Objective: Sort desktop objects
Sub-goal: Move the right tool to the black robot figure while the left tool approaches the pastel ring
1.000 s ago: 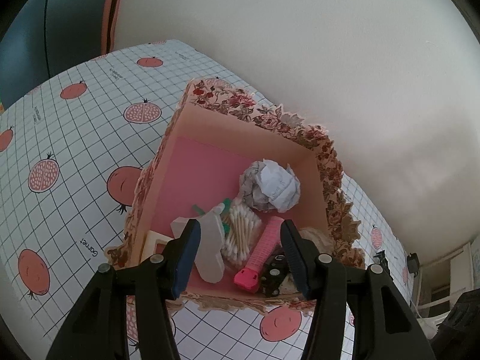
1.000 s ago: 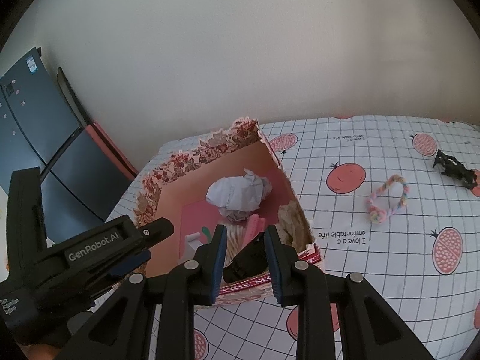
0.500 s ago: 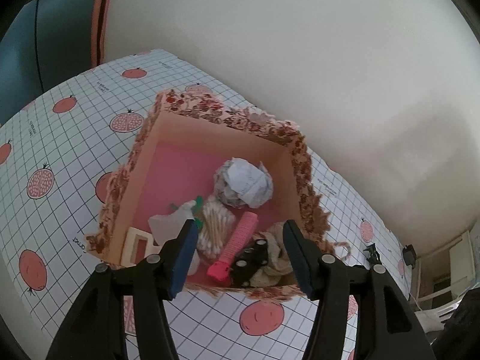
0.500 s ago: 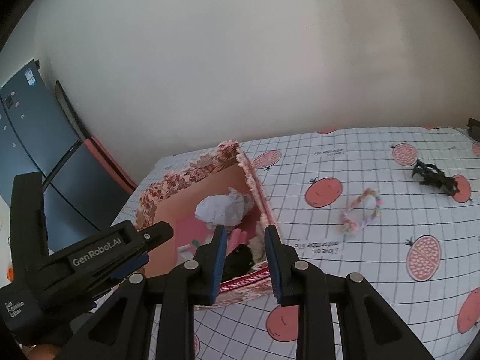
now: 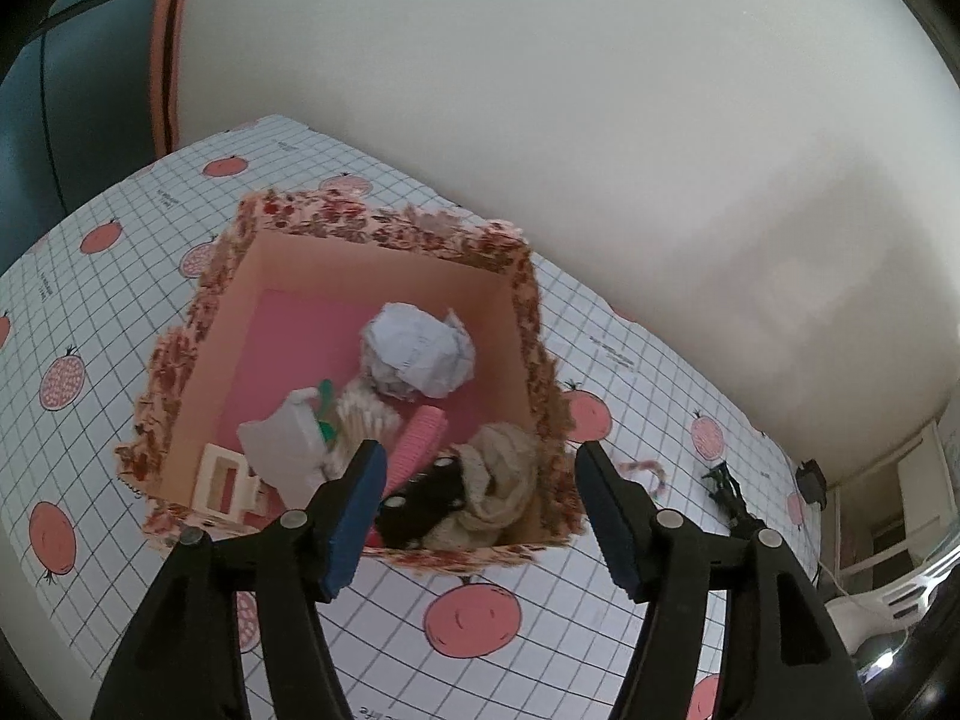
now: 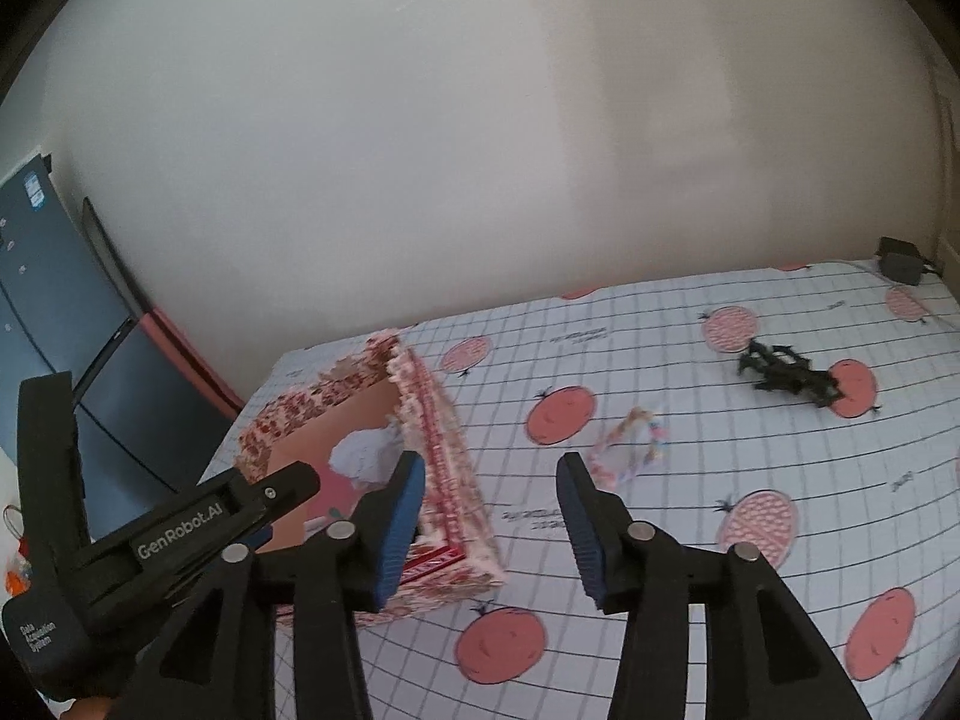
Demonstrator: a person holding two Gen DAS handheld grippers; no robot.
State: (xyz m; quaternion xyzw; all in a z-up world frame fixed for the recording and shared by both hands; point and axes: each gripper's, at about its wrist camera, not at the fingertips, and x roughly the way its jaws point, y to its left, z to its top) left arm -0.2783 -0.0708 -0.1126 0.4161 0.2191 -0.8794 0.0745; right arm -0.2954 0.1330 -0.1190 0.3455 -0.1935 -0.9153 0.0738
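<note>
Right wrist view: our right gripper wide, empty, above cloth between floral box and pastel braided ring. Left gripper wide over box. We judge next: descend onto ring, pinch, carry to box.

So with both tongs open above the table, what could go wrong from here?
1. The braided ring lies flat and thin on the tablecloth; the right tongs may pinch the cloth or slip off it.
2. The left tongs hover close by the floral box; the two tongs could collide or nudge it.
3. The spiky black toy may snag.
</note>
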